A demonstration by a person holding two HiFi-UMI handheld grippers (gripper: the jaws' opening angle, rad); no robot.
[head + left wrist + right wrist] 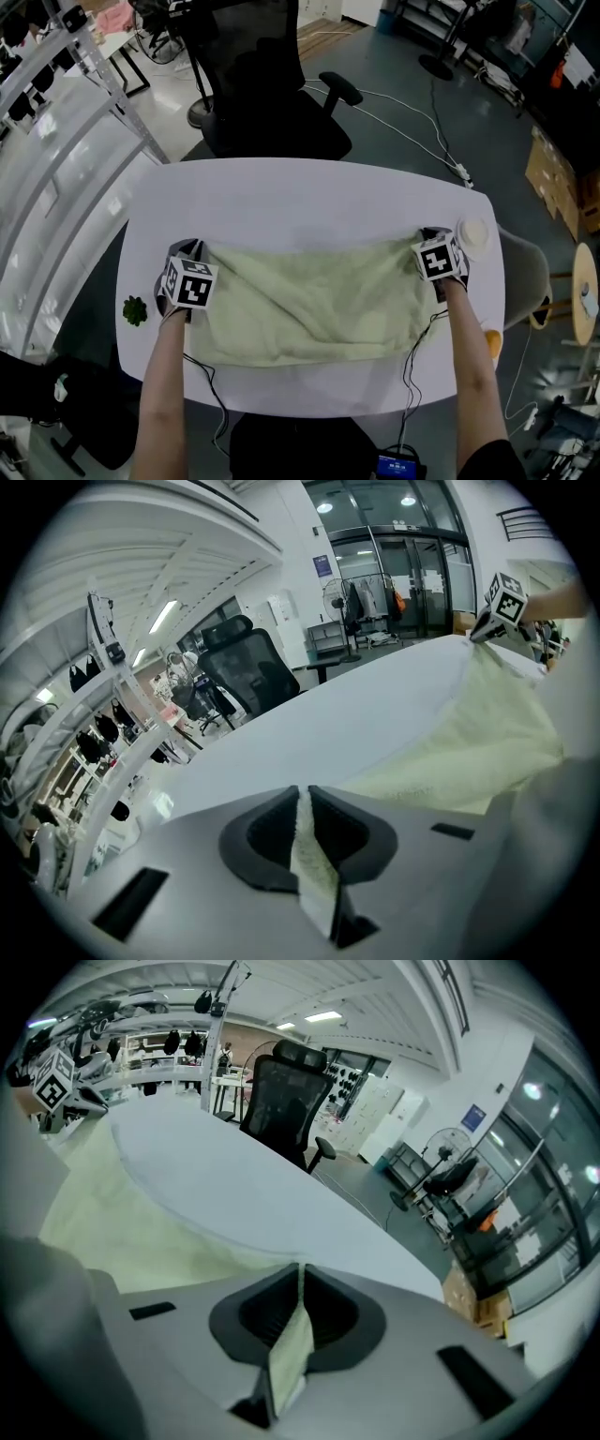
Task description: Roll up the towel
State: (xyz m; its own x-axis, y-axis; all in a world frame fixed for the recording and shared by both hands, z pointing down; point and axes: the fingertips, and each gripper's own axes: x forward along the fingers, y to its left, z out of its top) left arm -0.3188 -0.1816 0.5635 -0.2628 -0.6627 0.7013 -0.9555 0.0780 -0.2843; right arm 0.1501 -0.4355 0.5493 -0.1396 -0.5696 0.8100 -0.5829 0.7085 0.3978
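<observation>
Pale green towel [309,300] cloth is being held stretched across the middle of the desk [281,187], one far corner each being pinched by the left tongs [190,248] and the right tongs [433,234], seemingly so that a straight, taut edge is being readied for rolling.

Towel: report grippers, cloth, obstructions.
Left gripper shut on far left corner of pale green terry towel. Right gripper shut on far right corner. Towel spread open on white oval table, unrolled. Nothing on it.
</observation>
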